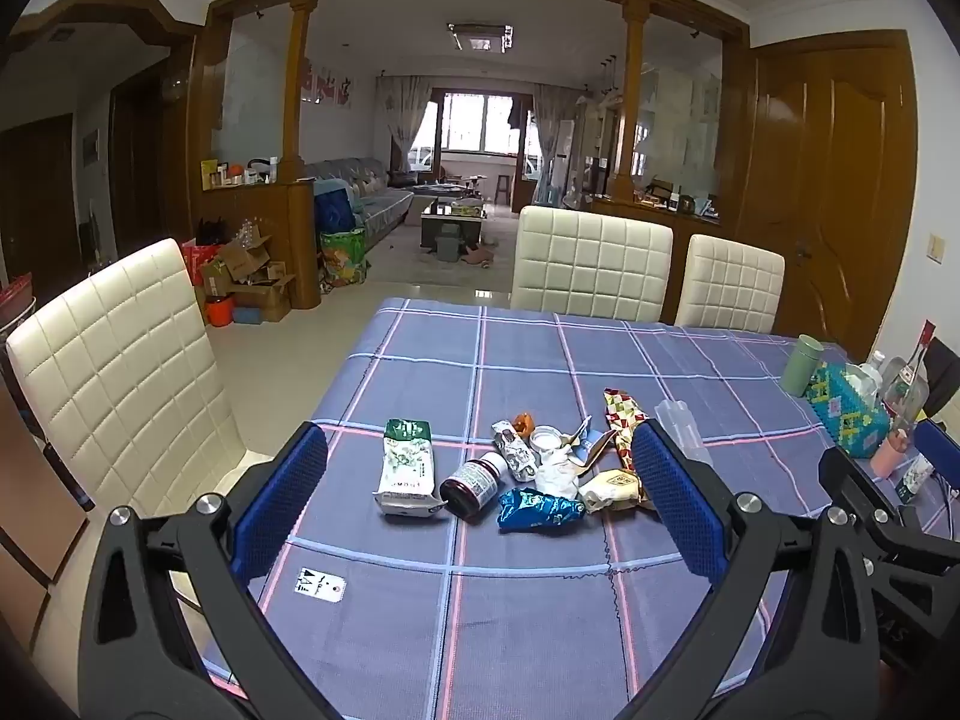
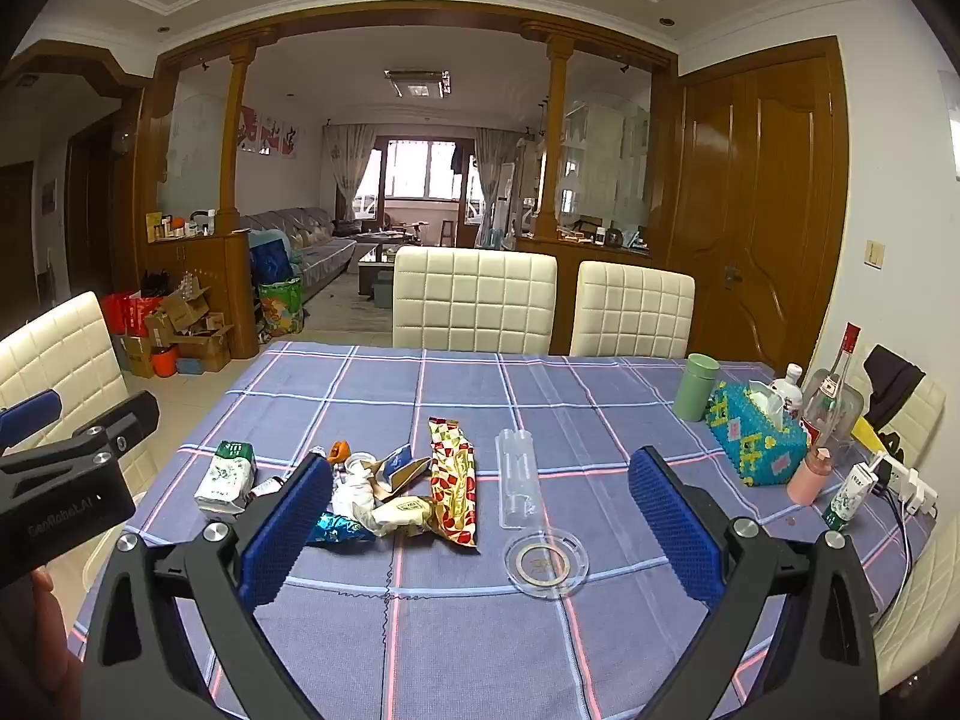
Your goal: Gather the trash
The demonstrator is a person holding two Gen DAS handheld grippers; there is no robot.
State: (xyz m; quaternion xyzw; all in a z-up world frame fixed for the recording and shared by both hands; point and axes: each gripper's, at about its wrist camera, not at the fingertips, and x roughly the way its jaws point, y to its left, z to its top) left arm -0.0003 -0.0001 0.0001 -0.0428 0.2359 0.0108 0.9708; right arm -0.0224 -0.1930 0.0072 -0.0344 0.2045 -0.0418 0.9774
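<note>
A pile of trash lies mid-table on the blue checked cloth (image 1: 528, 630): a white-green packet (image 1: 405, 468), a dark pill bottle (image 1: 474, 483) on its side, a blue foil wrapper (image 1: 537, 509), crumpled white paper (image 1: 555, 474), a red-gold wrapper (image 1: 621, 414). My left gripper (image 1: 480, 504) is open and empty, held above the table just short of the pile. My right gripper (image 2: 480, 528) is open and empty, with the red-gold wrapper (image 2: 453, 489) and blue wrapper (image 2: 336, 528) ahead, and the packet (image 2: 227, 476) to the left.
A clear plastic tube (image 2: 517, 477) and a round clear lid (image 2: 546, 561) lie right of the pile. A green cup (image 2: 696, 387), a beaded tissue box (image 2: 753, 441), bottles (image 2: 831, 396) and a power strip (image 2: 906, 483) stand at the right edge. White chairs (image 2: 474, 300) surround the table.
</note>
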